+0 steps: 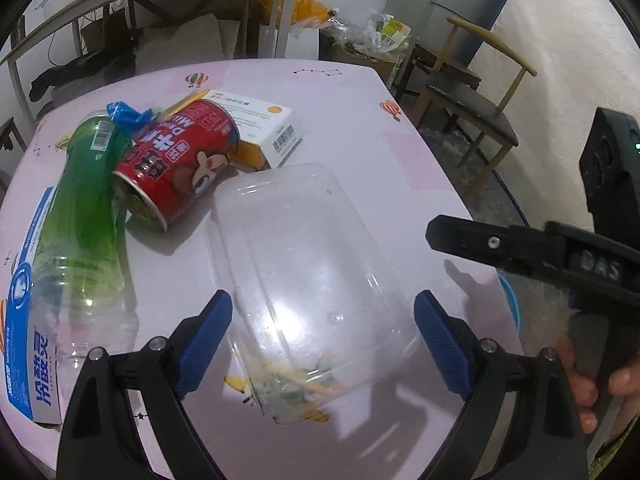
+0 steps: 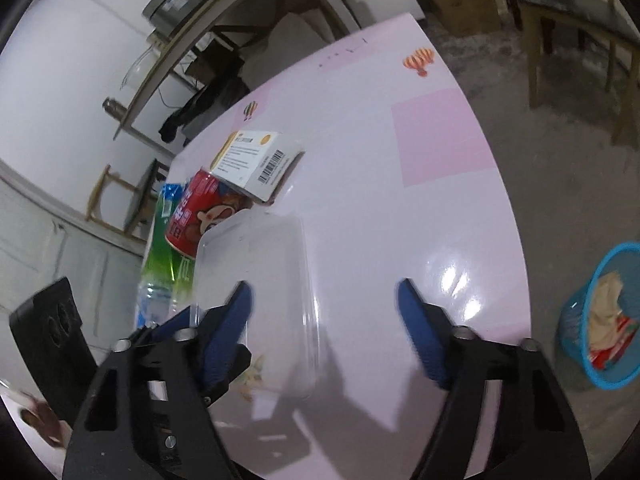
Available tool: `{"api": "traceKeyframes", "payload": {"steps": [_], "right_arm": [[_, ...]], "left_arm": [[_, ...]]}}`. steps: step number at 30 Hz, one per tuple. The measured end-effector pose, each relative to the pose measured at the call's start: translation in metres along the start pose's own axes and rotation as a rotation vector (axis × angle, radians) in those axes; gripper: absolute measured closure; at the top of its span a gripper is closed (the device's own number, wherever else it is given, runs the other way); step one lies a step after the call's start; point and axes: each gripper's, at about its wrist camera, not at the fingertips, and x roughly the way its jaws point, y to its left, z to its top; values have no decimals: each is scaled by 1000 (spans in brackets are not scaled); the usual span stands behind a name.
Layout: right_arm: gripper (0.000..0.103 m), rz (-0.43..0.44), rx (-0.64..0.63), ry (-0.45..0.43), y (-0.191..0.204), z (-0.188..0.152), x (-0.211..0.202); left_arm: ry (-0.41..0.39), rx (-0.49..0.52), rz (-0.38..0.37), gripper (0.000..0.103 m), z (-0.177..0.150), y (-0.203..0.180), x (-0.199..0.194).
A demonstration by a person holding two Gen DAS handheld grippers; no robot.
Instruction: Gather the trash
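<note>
The clear, thin plastic food container (image 1: 304,280) lies between my spread left claw (image 1: 323,344) fingers, likely light, slippery and flexible, so I'd pinch its long sides gently. Beyond it to the left lie a red tin can (image 1: 180,168) and green plastic bottle (image 1: 90,196); my right claw (image 2: 325,330) hangs open alongside.

Table top (image 1: 360,120): smooth, glossy pink surface with printed balloon figures.
Clear food container (image 1: 304,280): thin transparent plastic, shiny, smeared inside with residue.
Red can (image 1: 180,164): glossy printed wall, metallic rim.
Green bottle (image 1: 88,184): translucent plastic, glossy, with a paper barcode label.
White carton (image 1: 256,128): matt printed cardboard.
Gripper pads (image 1: 204,344): blue, finely ribbed, matt; the arms behind are black matt plastic with metal screws.
Waste basket (image 2: 600,316): blue plastic mesh.
Chair (image 1: 472,92): bare wood frame, dark matt seat.
</note>
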Motion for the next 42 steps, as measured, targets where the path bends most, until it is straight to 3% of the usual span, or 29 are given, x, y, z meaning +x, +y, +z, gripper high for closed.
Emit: {"api": "traceKeyframes", "payload": {"steps": [3, 4, 7, 13, 17, 19, 21, 23, 29, 36, 42], "right_arm": [[64, 46, 22, 42, -2, 0, 13], [73, 78, 28, 68, -4, -2, 18], [88, 155, 51, 128, -4, -9, 28], [96, 251, 51, 198, -1, -28, 23], [96, 296, 26, 274, 5, -52, 20], [95, 253, -10, 257, 6, -61, 12], [86, 185, -34, 213, 7, -64, 4], [73, 168, -22, 172, 1, -65, -5], [56, 125, -11, 112, -5, -61, -14], [48, 60, -44, 63, 1, -57, -13], [45, 13, -54, 32, 2, -49, -19]], "left_arm": [[9, -21, -28, 12, -2, 5, 1], [17, -32, -54, 12, -2, 7, 2], [49, -76, -153, 12, -2, 12, 5], [82, -65, -186, 12, -15, 17, -7], [128, 13, -183, 10, -36, 18, -23], [153, 18, -198, 10, -45, 20, -29], [158, -10, -203, 10, -46, 24, -30], [147, -24, -188, 10, -47, 24, -31], [118, -73, -93, 8, -38, 21, -25], [89, -40, -44, 6, -31, 9, -19], [76, -26, -47, 6, -22, -1, -18]]}}
